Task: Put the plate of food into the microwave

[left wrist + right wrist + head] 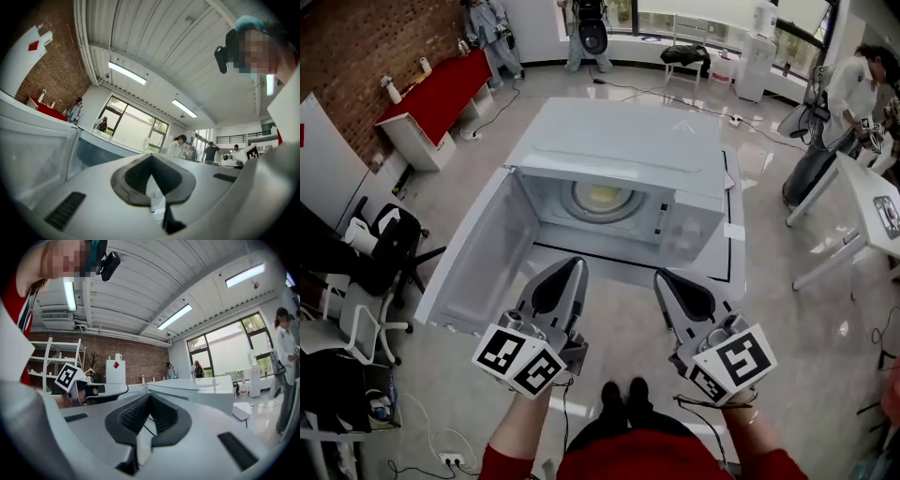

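The microwave (619, 141) faces the person with its door (473, 258) swung out to the left. The round plate of food (605, 199) lies flat, centred in the cavity. In front, the left gripper (570, 267) and right gripper (666, 277) hover pinched together, both empty.

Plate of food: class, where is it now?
In the head view the plate of food sits mid-cavity inside the open microwave, beyond the left gripper and right gripper; the door hangs open at its left.

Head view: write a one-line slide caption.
Left hand-held gripper and right hand-held gripper, shut, face open microwave holding plate of food.
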`<state>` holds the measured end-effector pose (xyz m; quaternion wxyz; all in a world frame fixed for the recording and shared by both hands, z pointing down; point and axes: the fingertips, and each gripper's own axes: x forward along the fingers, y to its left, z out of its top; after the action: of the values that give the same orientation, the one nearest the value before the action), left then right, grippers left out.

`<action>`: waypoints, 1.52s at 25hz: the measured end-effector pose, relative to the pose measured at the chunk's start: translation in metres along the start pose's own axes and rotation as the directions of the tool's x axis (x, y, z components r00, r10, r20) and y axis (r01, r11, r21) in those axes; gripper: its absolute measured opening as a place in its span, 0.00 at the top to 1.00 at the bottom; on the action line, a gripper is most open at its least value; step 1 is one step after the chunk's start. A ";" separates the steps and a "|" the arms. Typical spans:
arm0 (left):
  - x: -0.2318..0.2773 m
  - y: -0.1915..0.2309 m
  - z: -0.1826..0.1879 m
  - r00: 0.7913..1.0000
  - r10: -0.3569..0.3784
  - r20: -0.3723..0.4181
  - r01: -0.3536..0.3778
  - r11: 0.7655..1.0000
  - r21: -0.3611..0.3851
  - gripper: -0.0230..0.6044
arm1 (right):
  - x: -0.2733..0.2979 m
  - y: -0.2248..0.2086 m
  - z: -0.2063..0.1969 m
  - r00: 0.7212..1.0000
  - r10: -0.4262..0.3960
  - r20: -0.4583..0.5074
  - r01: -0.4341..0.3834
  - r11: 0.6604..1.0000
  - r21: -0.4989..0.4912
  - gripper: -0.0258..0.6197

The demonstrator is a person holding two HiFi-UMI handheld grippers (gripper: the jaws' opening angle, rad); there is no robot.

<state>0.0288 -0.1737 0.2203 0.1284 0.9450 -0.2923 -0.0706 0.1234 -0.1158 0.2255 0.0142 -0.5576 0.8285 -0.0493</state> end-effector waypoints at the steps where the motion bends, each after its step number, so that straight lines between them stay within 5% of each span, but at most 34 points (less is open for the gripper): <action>1: -0.003 -0.005 0.000 1.000 0.005 -0.003 -0.005 1.000 0.010 0.95 | -0.005 0.003 0.002 1.000 0.004 0.005 -0.004 1.000 0.007 0.94; 13: -0.038 -0.046 -0.027 0.993 0.096 -0.069 -0.076 0.965 0.249 0.95 | -0.040 0.016 -0.026 1.000 -0.003 -0.030 0.005 0.997 0.072 0.94; 19: -0.038 -0.047 -0.030 0.993 0.094 -0.064 -0.083 0.983 0.163 0.95 | -0.040 0.012 -0.016 1.000 0.001 -0.005 0.000 0.998 0.063 0.94; 38: -0.035 -0.050 -0.031 0.993 0.090 -0.073 -0.075 0.978 0.193 0.95 | -0.036 0.021 -0.020 0.999 0.009 -0.032 -0.009 1.000 0.008 0.94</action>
<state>0.0333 -0.1081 0.2374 0.0522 0.9421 -0.3314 0.0014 0.1162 -0.0728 0.2424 0.0034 -0.5529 0.8310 -0.0614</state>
